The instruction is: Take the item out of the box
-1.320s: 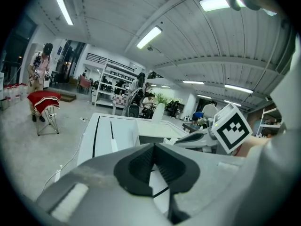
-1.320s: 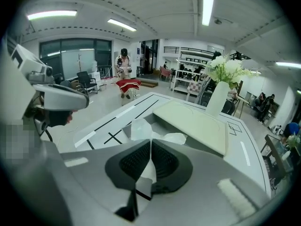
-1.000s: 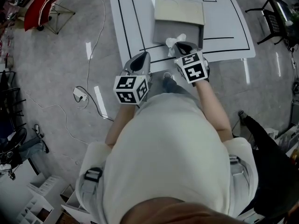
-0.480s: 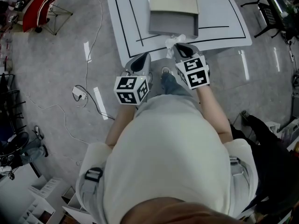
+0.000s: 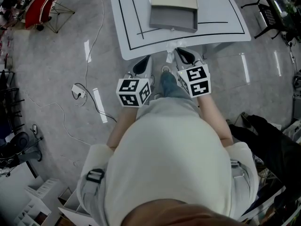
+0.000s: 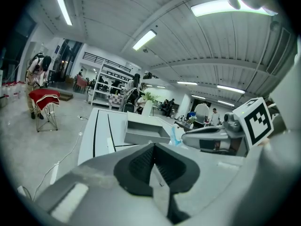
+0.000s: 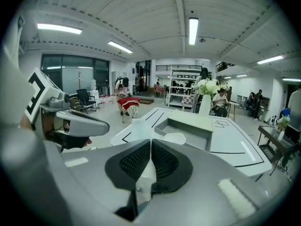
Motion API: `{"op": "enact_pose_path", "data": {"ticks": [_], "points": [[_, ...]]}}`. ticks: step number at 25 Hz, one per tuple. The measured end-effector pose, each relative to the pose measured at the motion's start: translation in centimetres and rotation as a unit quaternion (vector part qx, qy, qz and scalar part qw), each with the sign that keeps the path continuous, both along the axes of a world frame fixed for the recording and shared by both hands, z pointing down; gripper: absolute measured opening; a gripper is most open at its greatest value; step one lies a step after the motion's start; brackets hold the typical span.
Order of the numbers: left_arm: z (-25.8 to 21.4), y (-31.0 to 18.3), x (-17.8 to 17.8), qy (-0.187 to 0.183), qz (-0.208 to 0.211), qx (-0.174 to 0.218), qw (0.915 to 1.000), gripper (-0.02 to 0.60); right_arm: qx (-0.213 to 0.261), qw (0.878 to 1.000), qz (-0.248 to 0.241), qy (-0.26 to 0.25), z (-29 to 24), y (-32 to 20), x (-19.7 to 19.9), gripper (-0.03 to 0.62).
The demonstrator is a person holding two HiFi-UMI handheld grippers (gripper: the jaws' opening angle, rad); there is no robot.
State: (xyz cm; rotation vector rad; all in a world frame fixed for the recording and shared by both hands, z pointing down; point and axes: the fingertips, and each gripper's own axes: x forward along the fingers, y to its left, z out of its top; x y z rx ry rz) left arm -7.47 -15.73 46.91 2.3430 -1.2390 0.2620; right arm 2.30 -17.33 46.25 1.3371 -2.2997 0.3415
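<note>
Grey floor (image 5: 56, 93) spreads under the person, with a cable trailing at nine o'clock. Nearest is the left claw (image 6: 154, 146), clenched on nothing, its pads pressed flat together. I judge it is held low beside the body simply to keep out of the way.

At three o'clock of it, the right claw (image 7: 150, 141) is clenched on the item (image 7: 141, 125). This is something thin, white and crinkled (sheet or bag, I cannot tell), pinched by one edge so the rest juts ahead of the pads.

In the head view the item hangs at the near edge of the bench (image 5: 221, 13), at six o'clock of the box (image 5: 172, 21) and outside it. The box's open side faces the person, probably to make reaching in easy, and it looks empty now, so the removal seems done.

Farther off, at ten o'clock, stands a red-draped stand (image 5: 41, 8).
</note>
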Motion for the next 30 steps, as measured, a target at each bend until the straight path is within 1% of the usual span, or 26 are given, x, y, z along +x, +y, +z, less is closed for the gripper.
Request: {"op": "enact_pose_path", "data": {"ticks": [7,14,20,30], "points": [[0.0,2.6,-0.1,0.004,0.001,0.001,1.0,-0.002,0.021,0.999,0.01,-0.023,-1.1,3.0,-0.4,0.009],[0.3,4.0,-0.1,0.005,0.0,0.0,1.0,-0.002,0.038,0.999,0.017,-0.033,-1.5,4.6,-0.1,0.009],[0.3,4.5,-0.2,0.004,0.001,0.002,1.0,-0.002,0.047,0.999,0.012,-0.025,-1.7,5.0,-0.3,0.008],[0.0,4.0,-0.1,0.007,0.001,0.004,1.0,-0.002,0.054,0.998,0.015,-0.036,-2.0,4.8,-0.1,0.008]]}}
